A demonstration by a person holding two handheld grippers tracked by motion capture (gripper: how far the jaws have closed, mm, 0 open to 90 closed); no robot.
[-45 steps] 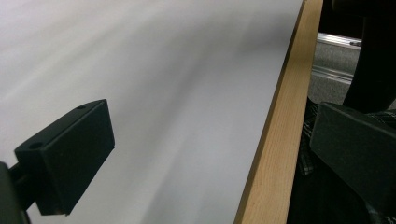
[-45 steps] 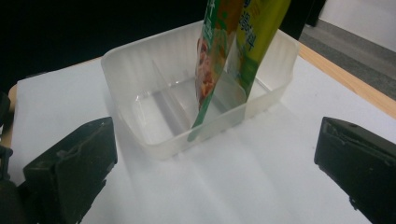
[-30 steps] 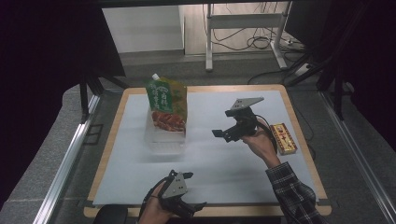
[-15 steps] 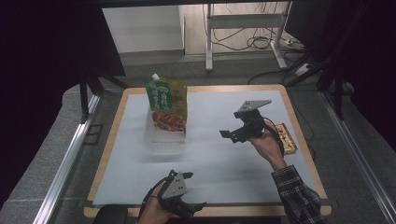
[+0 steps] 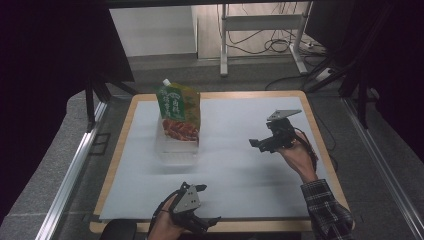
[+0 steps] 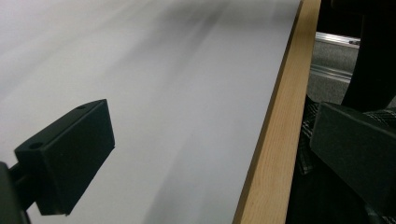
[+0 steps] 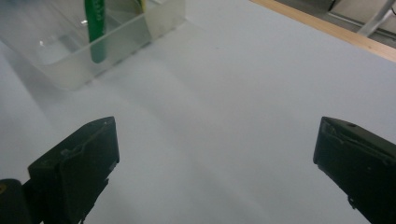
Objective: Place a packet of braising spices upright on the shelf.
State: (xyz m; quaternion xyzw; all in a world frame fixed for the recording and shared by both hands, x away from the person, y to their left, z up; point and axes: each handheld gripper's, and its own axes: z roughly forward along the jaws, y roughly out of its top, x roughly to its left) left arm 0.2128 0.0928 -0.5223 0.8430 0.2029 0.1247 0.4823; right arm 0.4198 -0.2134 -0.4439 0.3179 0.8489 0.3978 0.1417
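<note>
A green and red pouch (image 5: 177, 111) stands upright in a clear plastic tub (image 5: 175, 149) on the white sheet at the table's back left. My right gripper (image 5: 260, 143) hovers over the right part of the sheet, well to the right of the tub, with its jaws pointing left. Seen from the right gripper view, my right gripper (image 7: 219, 154) is open and empty, with the tub (image 7: 112, 42) and the pouch's green edge (image 7: 95, 28) beyond its left jaw. My left gripper (image 5: 209, 203) rests at the front edge. It (image 6: 210, 154) is open and empty.
The white sheet (image 5: 235, 165) lies on a table with a wooden rim (image 5: 320, 150). That rim (image 6: 275, 140) runs between the left gripper's jaws. A metal stand (image 5: 260, 22) and floor cables lie behind the table. Rails (image 5: 70, 170) flank both sides.
My right gripper has drifted right and toward the front, away from the tub, and now covers the small box at the right edge. The left gripper has stayed put.
</note>
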